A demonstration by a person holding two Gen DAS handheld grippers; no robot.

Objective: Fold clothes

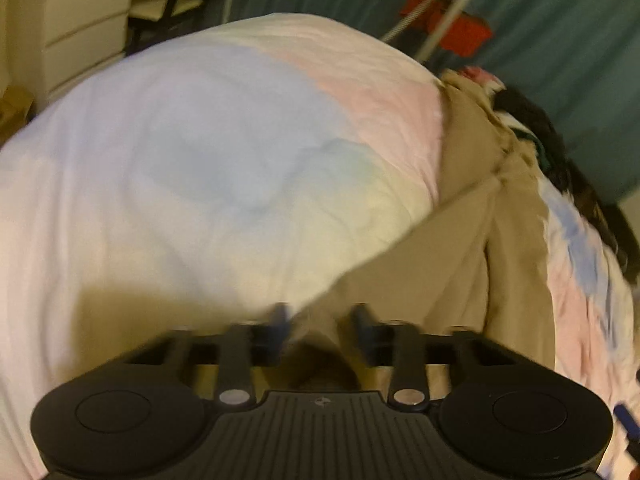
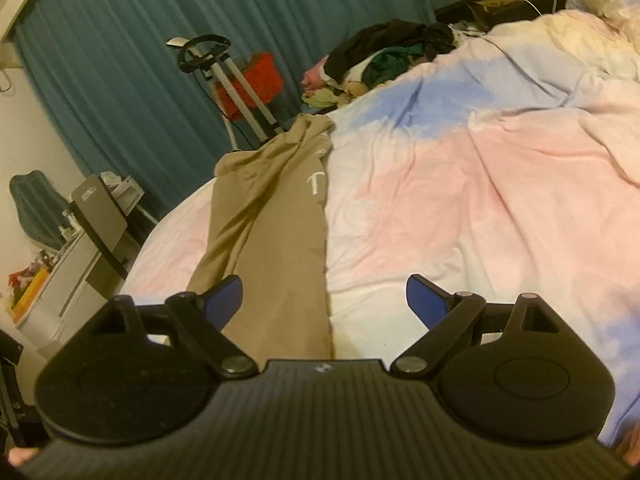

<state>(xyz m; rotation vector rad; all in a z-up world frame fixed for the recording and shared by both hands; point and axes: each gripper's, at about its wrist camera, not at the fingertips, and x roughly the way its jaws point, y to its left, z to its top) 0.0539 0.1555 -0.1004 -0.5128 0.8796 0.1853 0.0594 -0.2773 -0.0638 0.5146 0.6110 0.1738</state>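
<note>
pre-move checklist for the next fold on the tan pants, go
1. Left hand-held gripper closed on tan pants: cannot tell; fingers near together, fabric between, blurred.
2. Right hand-held gripper free: ok; wide open, holding nothing.
3. Pants laid out long on the bedspread: ok, though wrinkled.
4. Fold area free of the clothes pile: ok; pile sits at the far edge.
5. Left view sharp: not ok.

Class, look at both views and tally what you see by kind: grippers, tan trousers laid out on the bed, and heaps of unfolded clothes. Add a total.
Grippers: 2 (left gripper, right gripper)
Tan trousers: 1
Heap of unfolded clothes: 1
Total: 4
</note>
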